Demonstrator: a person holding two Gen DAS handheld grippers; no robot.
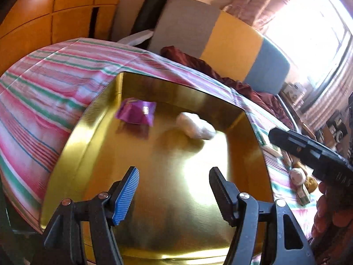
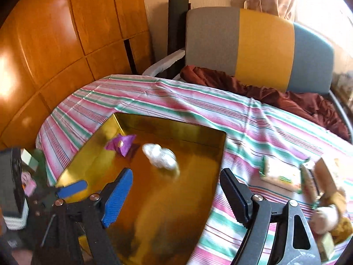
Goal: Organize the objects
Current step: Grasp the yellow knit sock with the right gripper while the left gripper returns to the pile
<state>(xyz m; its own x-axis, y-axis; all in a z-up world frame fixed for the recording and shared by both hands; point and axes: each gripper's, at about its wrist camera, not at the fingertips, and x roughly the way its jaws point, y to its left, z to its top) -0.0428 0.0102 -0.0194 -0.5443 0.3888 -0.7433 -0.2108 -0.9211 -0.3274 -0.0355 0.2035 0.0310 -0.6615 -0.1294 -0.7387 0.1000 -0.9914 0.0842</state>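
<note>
Black tongs (image 1: 174,195) with silver screws, one ribbed blue pad, one black.

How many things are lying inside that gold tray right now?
2: a purple wrapper near the gold tray's far corner, and a white wrapped lump beside it.

Gold tray (image 2: 92,154) sits on the striped cloth, shallow, shiny, its walls catching the light. Inside, toward eleven o'clock, there's a crumpled purple wrapper (image 2: 121,145), creased into a peak, with a small pale label on it. Just beside it, toward one o'clock, lies a white crinkly wrapped lump (image 2: 160,155), on its side on the tray floor, close to the purple one; touching or not, can't tell. Both are blurred. Out at three o'clock, off the tray, a cluster waits on the cloth: a flat pale packet with green print (image 2: 279,172), a tan box (image 2: 328,172) tilted behind it, and a round whitish ball (image 2: 325,217) at the near edge.
</note>
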